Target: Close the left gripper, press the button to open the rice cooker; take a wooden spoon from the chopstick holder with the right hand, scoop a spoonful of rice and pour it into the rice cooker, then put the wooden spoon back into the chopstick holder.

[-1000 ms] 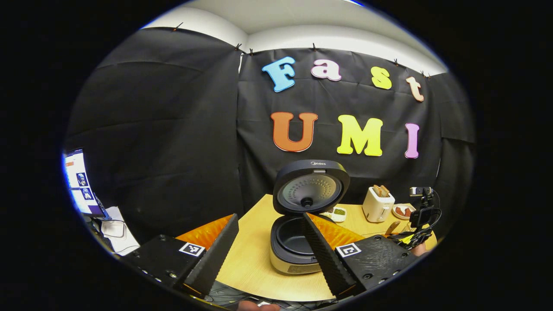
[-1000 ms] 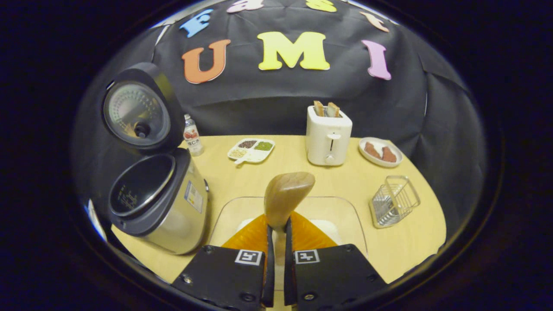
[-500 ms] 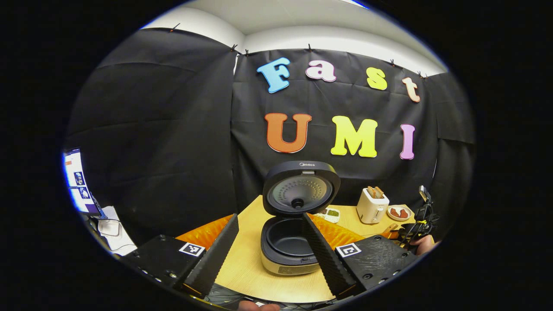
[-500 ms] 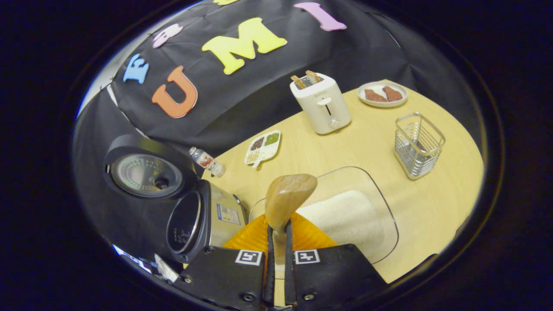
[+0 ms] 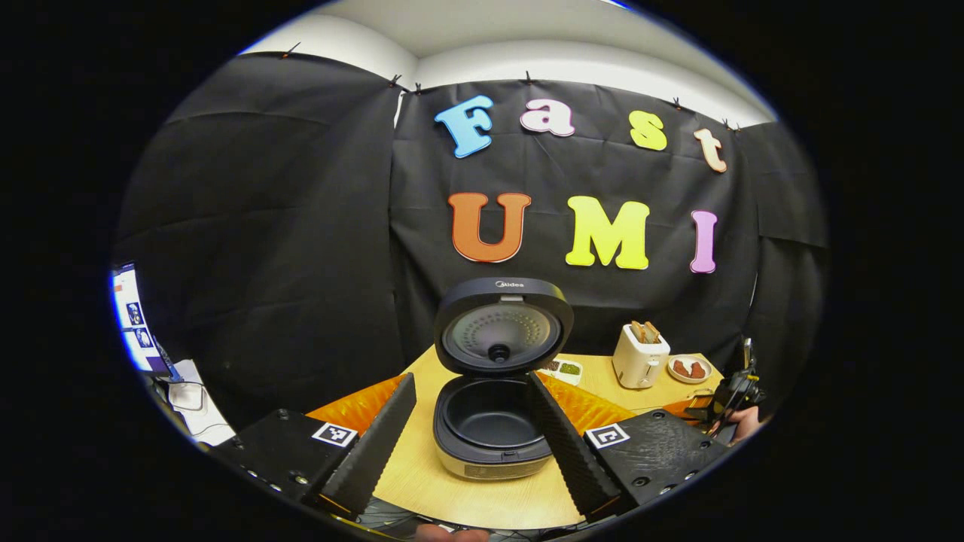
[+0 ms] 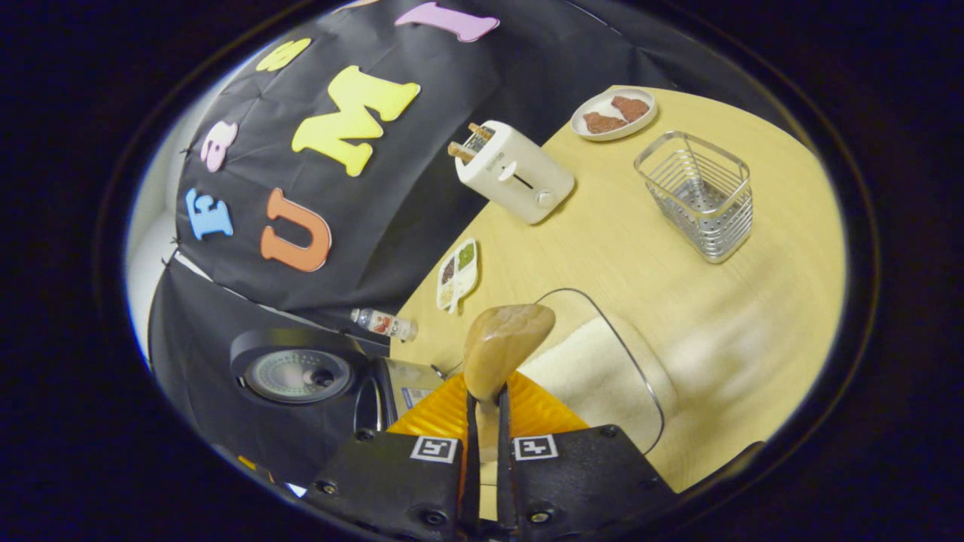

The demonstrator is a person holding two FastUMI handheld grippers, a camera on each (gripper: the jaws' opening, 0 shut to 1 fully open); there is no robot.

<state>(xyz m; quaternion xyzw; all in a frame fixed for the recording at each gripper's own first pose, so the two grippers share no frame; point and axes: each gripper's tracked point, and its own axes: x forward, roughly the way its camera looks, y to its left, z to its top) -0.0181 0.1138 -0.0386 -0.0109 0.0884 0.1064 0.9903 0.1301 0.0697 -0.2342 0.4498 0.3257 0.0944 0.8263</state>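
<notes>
Change: your right hand-held gripper (image 6: 482, 421) has rolled hard over 1 second, tipping the view.
Right grip: clamped on the light wooden spoon (image 6: 501, 348), above the clear glass rice dish (image 6: 602, 369).
Left hand-held gripper (image 5: 471, 436): wide open, empty.
Black rice cooker (image 5: 493, 406): lid up.
Meaning: probably turning to scoop.

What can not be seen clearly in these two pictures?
- Wooden spoon, right gripper view: handle hidden between the fingers; bowl faces away, so rice inside is unknown.
- Rice cooker, right gripper view: pot interior hidden by its rim.
- Plate, left gripper view: food too small.
</notes>
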